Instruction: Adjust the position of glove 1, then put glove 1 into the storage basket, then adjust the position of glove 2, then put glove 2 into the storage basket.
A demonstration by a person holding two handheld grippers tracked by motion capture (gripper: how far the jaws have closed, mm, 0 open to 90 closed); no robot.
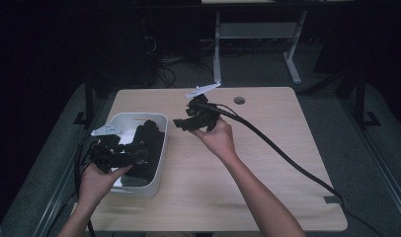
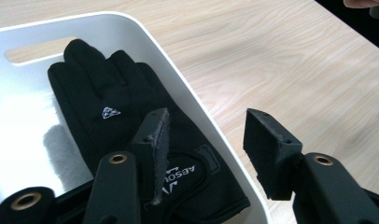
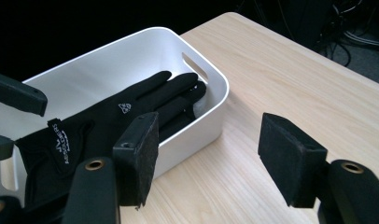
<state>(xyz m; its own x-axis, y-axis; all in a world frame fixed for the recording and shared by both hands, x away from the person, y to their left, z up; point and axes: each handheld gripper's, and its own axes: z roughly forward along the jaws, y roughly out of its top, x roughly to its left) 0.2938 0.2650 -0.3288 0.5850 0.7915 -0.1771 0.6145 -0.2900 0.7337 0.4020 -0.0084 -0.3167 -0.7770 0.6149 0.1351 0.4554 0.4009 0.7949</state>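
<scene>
At the left of the desk [image 1: 267, 163] stands a white bin [image 1: 157, 148], close to the desk's left edge and near its front. A black glove [image 3: 108, 119] lies flat inside it, its long axis running along the length of the bin: the fingers point toward the far end wall with the handle slot, the cuff with its white lettering toward the person's side. A small white emblem marks the back of the glove. The glove lies against the bin's right wall; bare white floor shows to its left in the left gripper view.

The left gripper [image 1: 120, 157] hangs over the near end of the bin, its jaws spread with nothing pinched between them. In the left gripper view one jaw stands above the glove's cuff and the other is out beyond the bin's right wall, over bare wood, so the wall passes between them; neither pad touches the glove.

Farther right, the right gripper [image 1: 186, 124] is held above the middle of the desk, just beside the bin's far right corner and apart from it. Its jaws are spread and empty, pointing toward the bin. In the right gripper view the glove lies beyond the left-hand jaw, and only bare desk shows between the jaws.

To the right, the desk is open wood out to its right edge, crossed by the gripper's black cable [image 1: 287, 158].
</scene>
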